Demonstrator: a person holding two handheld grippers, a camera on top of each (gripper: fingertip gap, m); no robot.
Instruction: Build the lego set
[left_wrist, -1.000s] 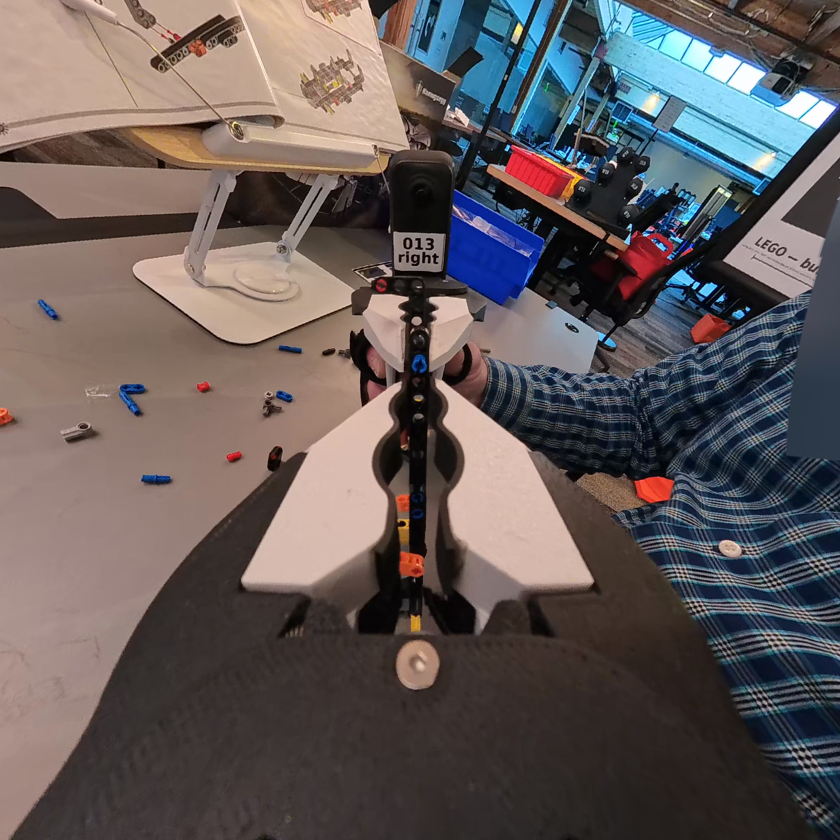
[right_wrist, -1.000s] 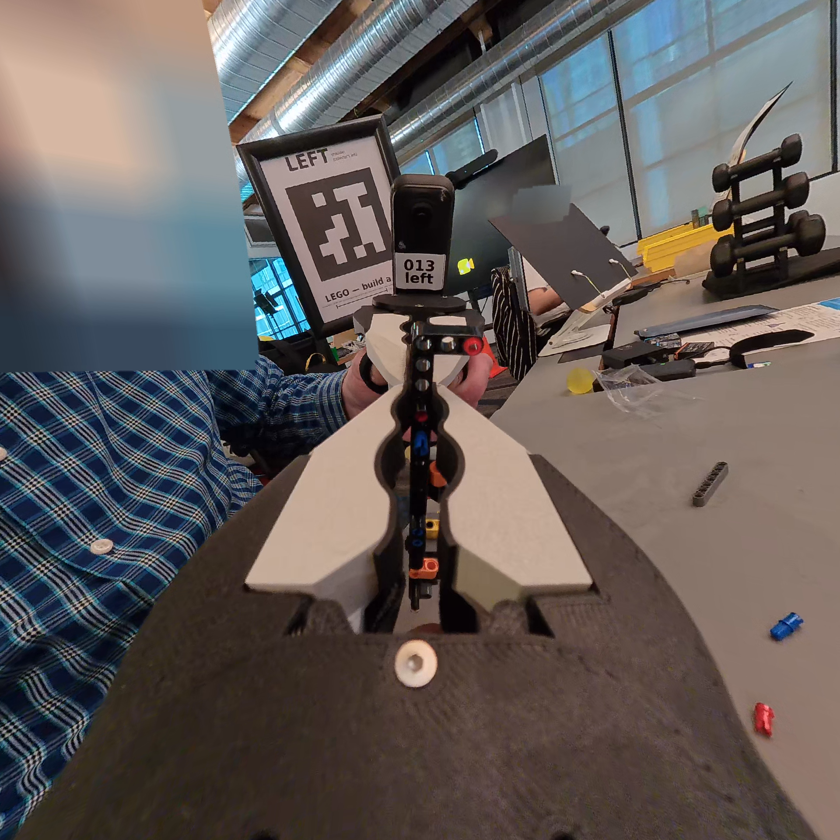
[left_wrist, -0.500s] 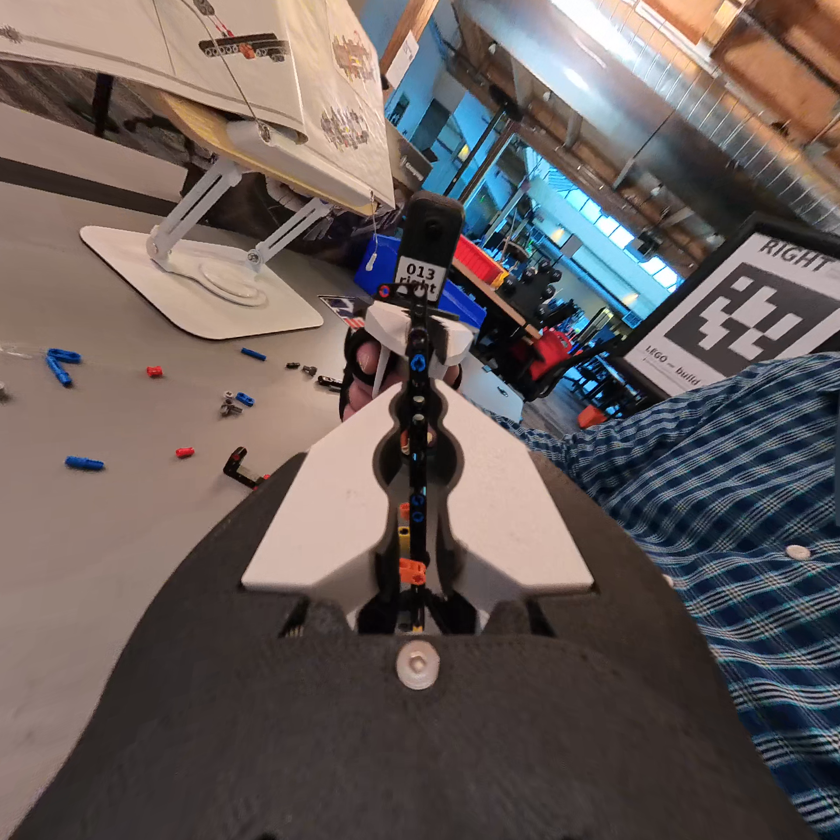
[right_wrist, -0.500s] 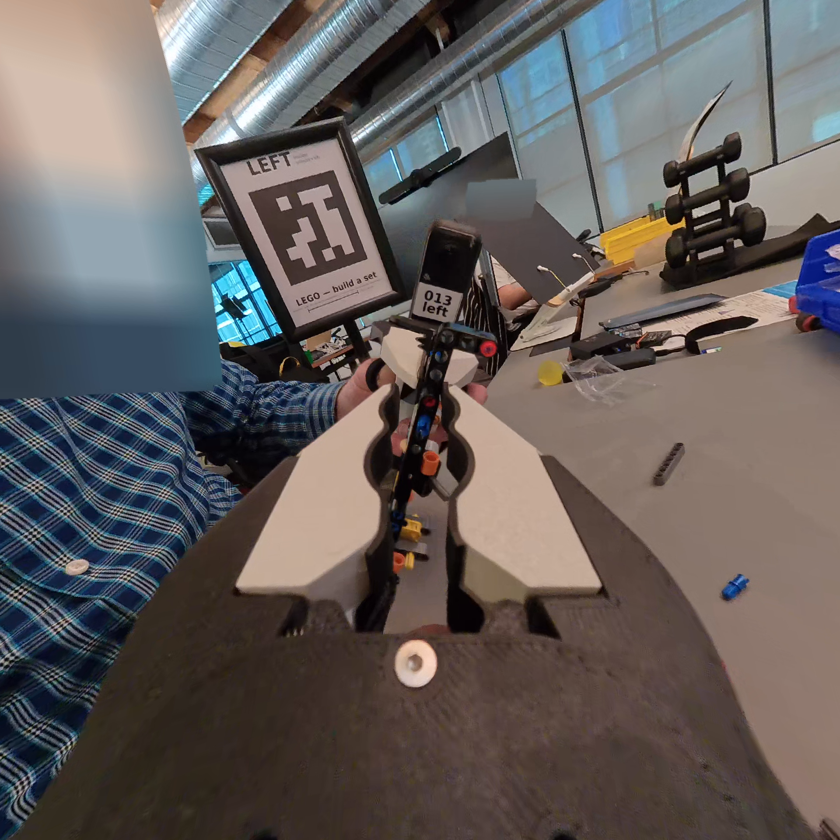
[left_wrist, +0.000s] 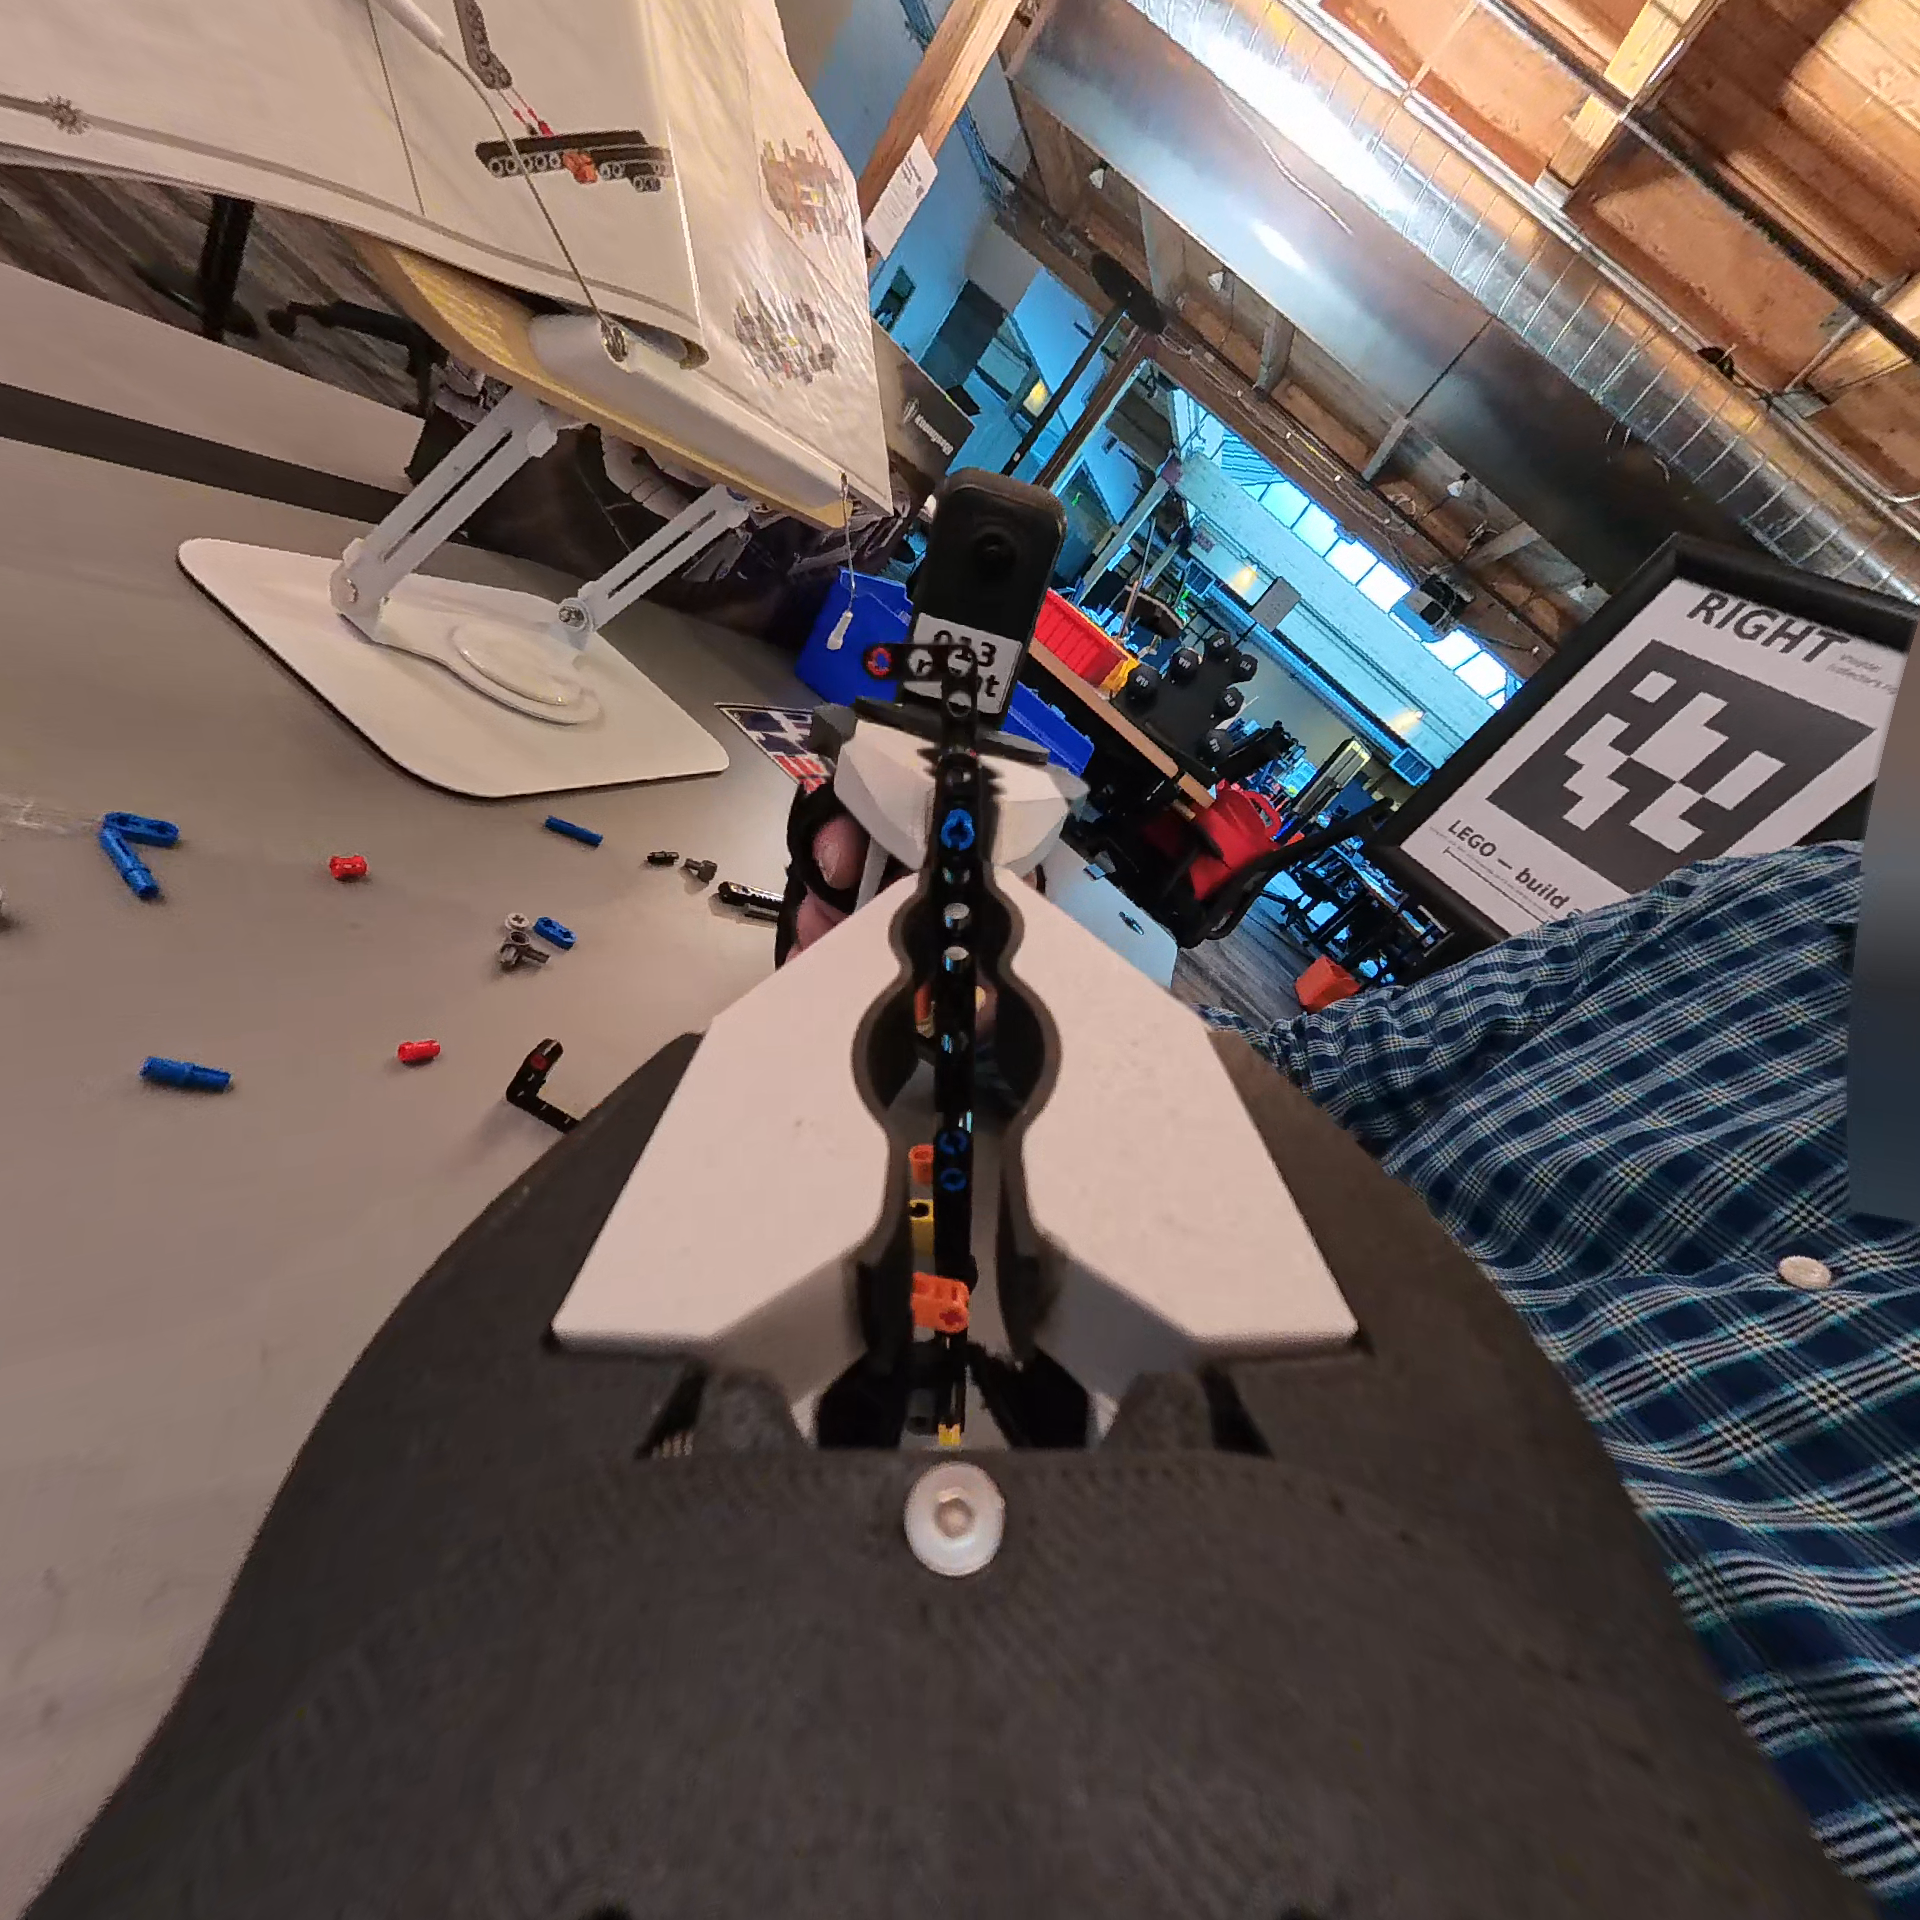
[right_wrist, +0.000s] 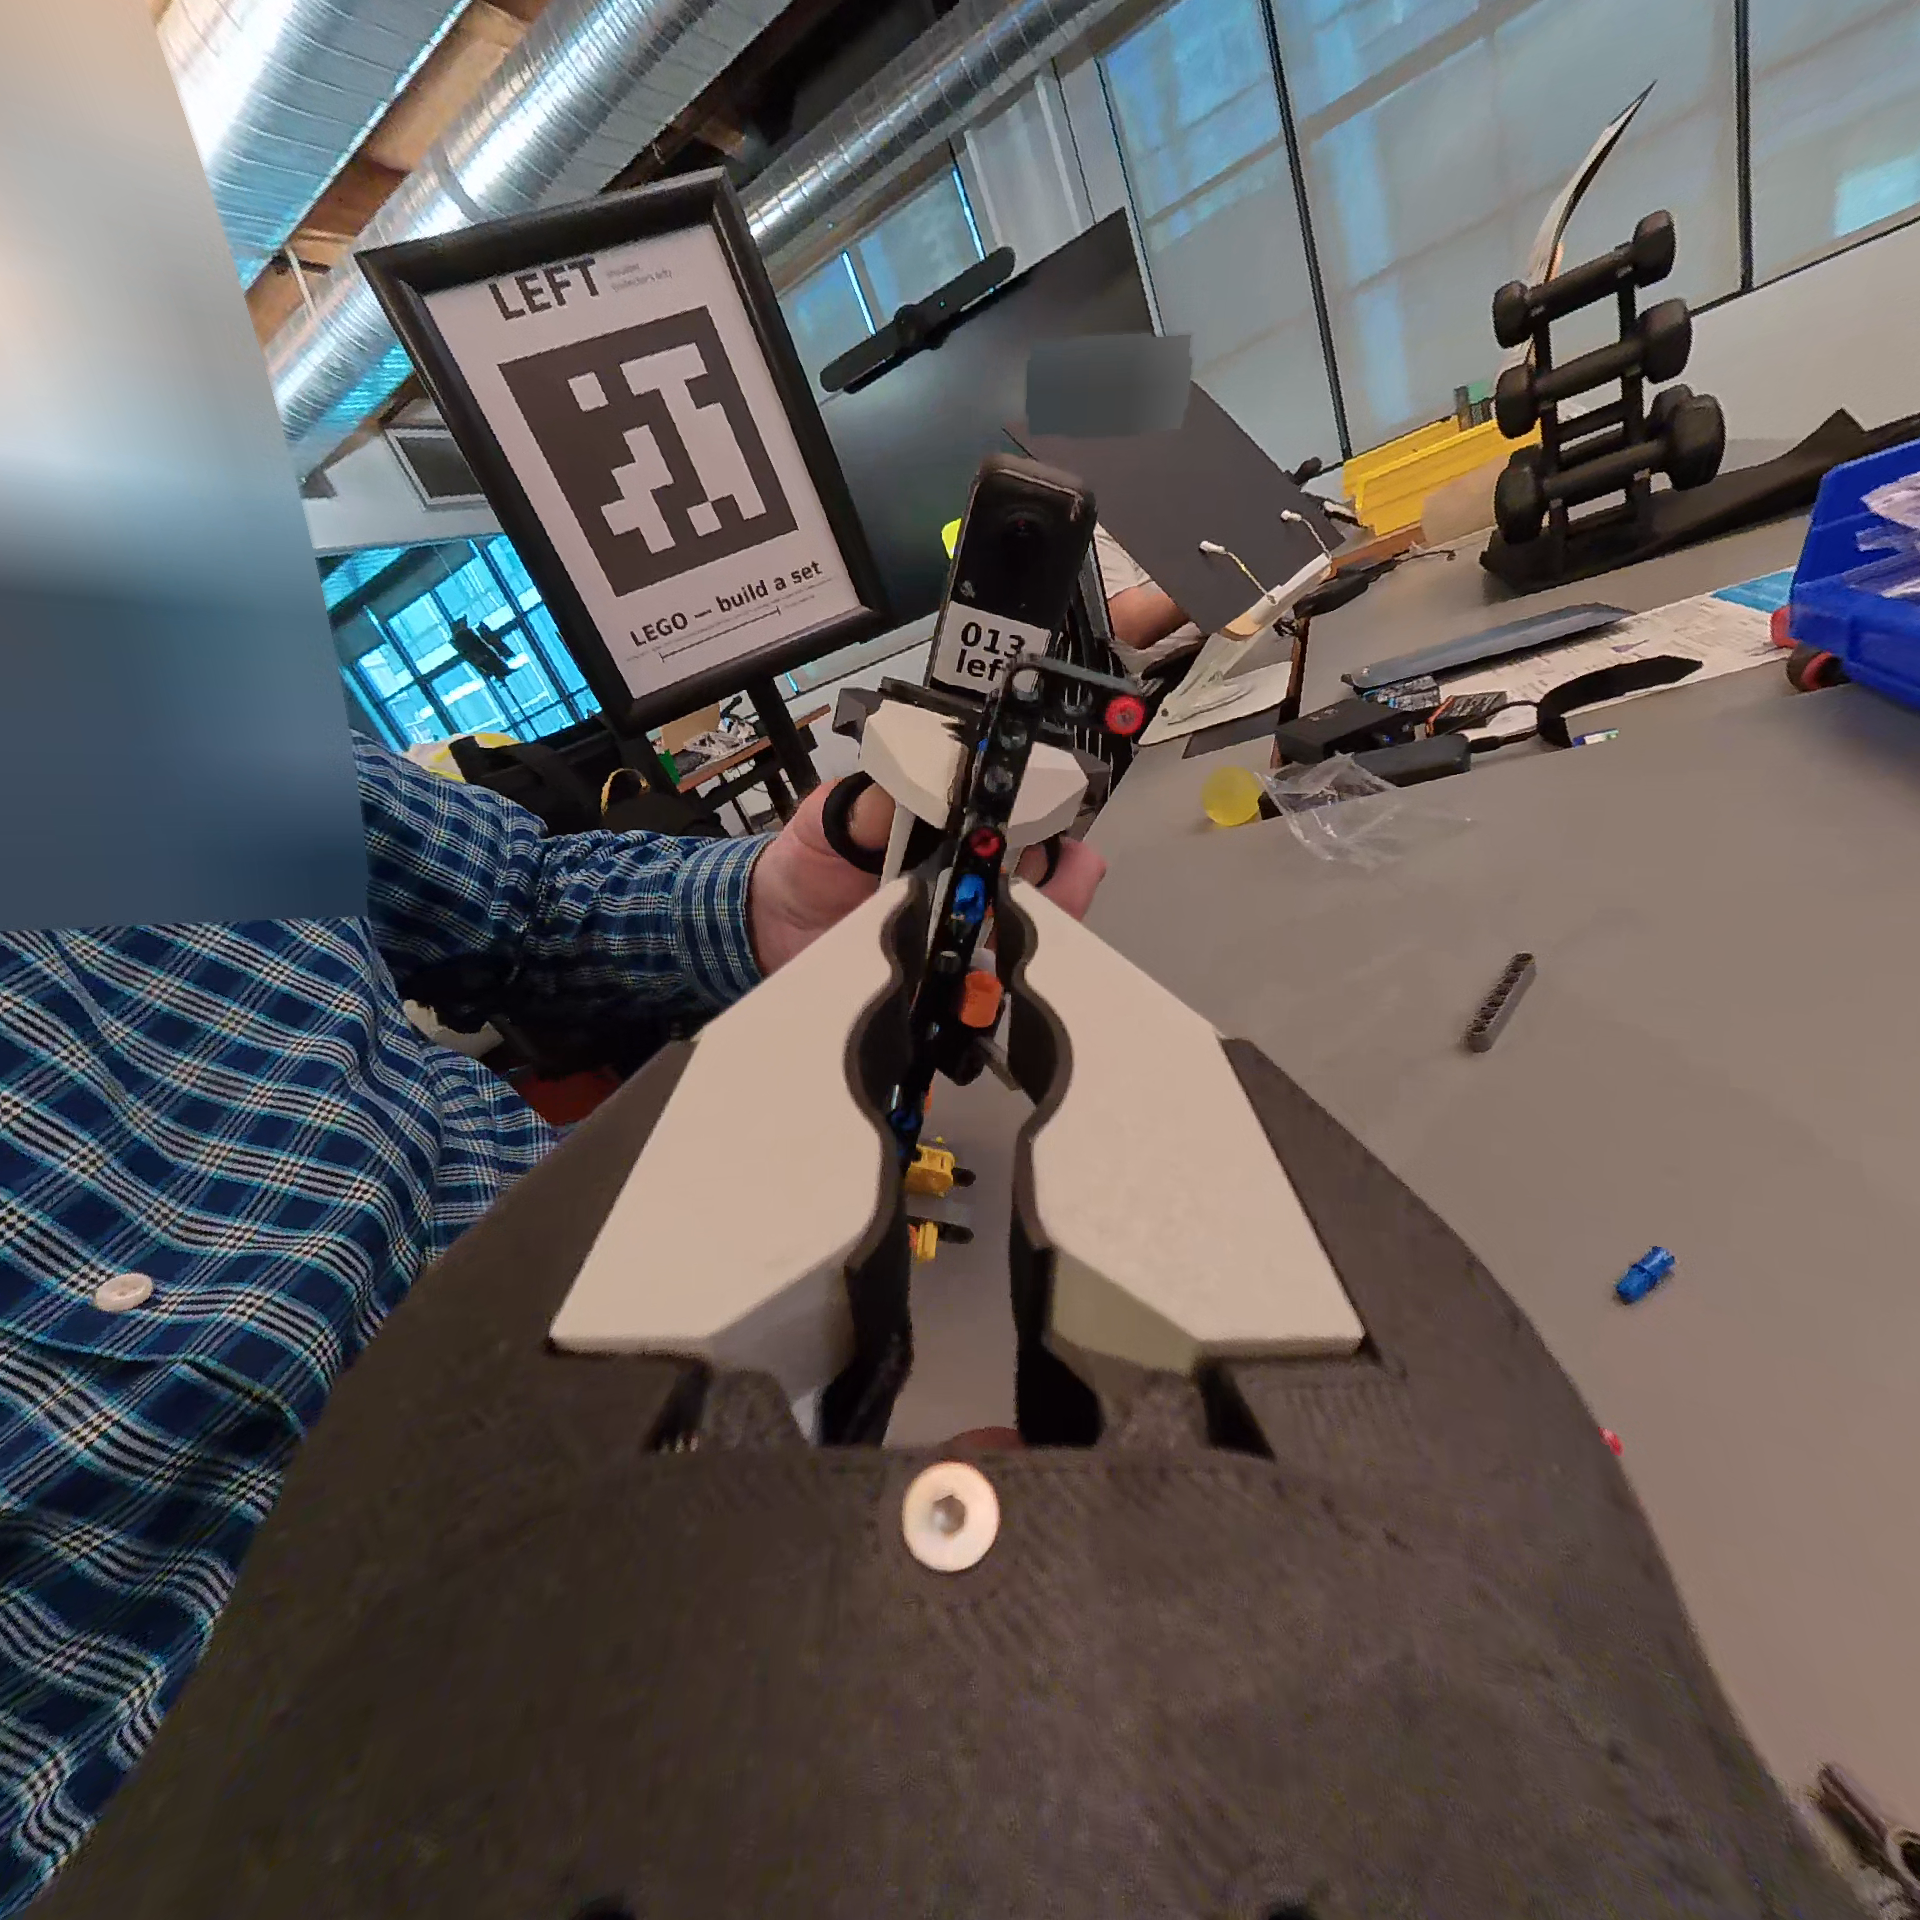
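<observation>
Pinching the black lego beam assembly edge-on, the left gripper has its white fingers pressed against both sides of it, and the beam runs straight out along the gap toward the far end. Blue pins, an orange connector and a yellow piece sit along its length inside the fingers. In the right wrist view the right gripper stands with a visible gap between its fingers — the beam assembly leans against the inner face of the left-hand finger only, clear of the other, so nothing is clamped there. The two grippers face each other, tip to tip, with the assembly spanning between them above the grey table. Its far end carries a short cross beam with a red pin.

Beyond, loose parts lie scattered on the table: blue pins, red pins, a black angled piece and, on the other side, a dark grey beam. Farther off stands a white stand holding the open instruction booklet — and a blue bin behind it.
</observation>
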